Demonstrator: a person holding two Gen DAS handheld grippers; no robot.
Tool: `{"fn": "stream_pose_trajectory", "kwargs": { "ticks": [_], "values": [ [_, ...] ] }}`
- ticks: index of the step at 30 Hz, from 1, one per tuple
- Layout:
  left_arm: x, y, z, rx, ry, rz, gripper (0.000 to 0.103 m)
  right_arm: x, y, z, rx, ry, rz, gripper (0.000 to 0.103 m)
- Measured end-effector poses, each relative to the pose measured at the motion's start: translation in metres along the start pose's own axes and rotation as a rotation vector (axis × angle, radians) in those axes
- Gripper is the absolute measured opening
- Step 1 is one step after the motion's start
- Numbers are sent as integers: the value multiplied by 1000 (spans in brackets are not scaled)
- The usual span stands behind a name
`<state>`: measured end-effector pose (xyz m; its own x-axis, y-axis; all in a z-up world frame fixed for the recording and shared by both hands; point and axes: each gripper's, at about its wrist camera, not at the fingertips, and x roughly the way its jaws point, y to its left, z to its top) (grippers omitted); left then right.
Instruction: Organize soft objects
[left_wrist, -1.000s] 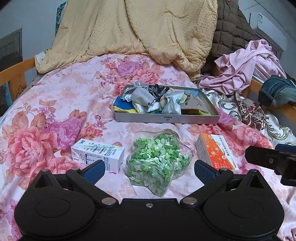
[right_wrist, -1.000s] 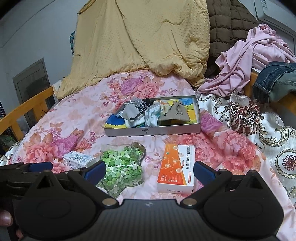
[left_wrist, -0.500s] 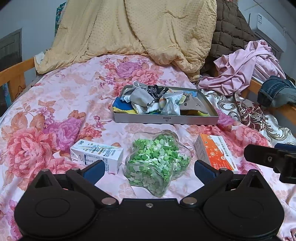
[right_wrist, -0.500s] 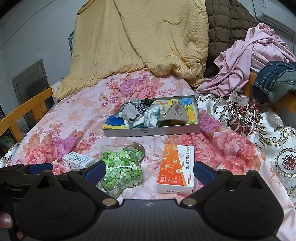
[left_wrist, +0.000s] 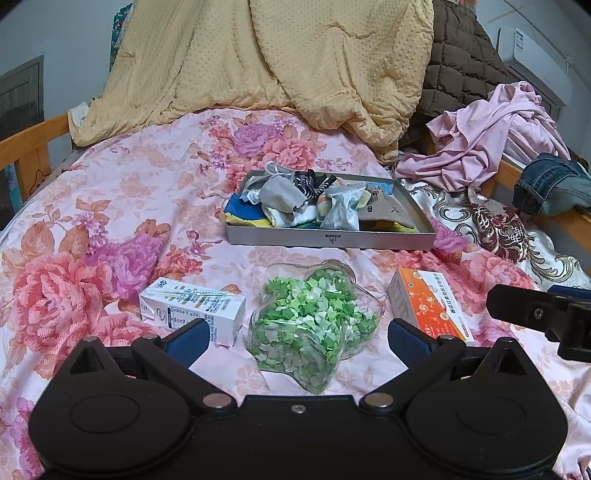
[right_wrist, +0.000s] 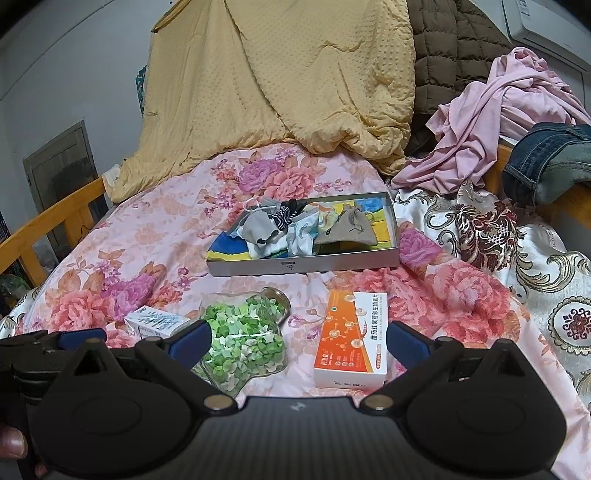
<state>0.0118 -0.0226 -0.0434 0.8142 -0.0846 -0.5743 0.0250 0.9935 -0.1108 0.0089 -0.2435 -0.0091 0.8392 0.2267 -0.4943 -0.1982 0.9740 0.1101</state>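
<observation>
A grey tray (left_wrist: 332, 239) (right_wrist: 303, 264) sits mid-bed, filled with several soft items: socks, a grey pouch (left_wrist: 282, 194), a tan drawstring bag (right_wrist: 347, 225) and folded cloths. My left gripper (left_wrist: 297, 338) is open and empty, low over the floral bedspread, with a star-shaped glass jar of green paper stars (left_wrist: 314, 325) (right_wrist: 243, 339) between its fingers' line of sight. My right gripper (right_wrist: 299, 339) is open and empty, just right of the left one, above an orange-and-white box (right_wrist: 351, 339) (left_wrist: 430, 308).
A white milk carton (left_wrist: 192, 308) (right_wrist: 153, 321) lies left of the jar. A yellow quilt (left_wrist: 266, 62), brown quilted jacket (left_wrist: 461, 62), pink garment (left_wrist: 487, 136) and jeans (left_wrist: 550, 188) pile at the back and right. Wooden bed rails (right_wrist: 55, 221) run along both sides.
Both grippers have barely shifted; the views drift slightly. Nothing has been taken hold of or let go.
</observation>
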Motion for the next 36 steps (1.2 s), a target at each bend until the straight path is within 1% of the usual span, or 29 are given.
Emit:
{"fn": "stream_pose_trajectory", "kwargs": {
  "ticks": [36],
  "values": [
    [0, -3, 1, -6, 0, -1, 102, -1, -1, 1, 3, 0, -5, 102]
  ]
}}
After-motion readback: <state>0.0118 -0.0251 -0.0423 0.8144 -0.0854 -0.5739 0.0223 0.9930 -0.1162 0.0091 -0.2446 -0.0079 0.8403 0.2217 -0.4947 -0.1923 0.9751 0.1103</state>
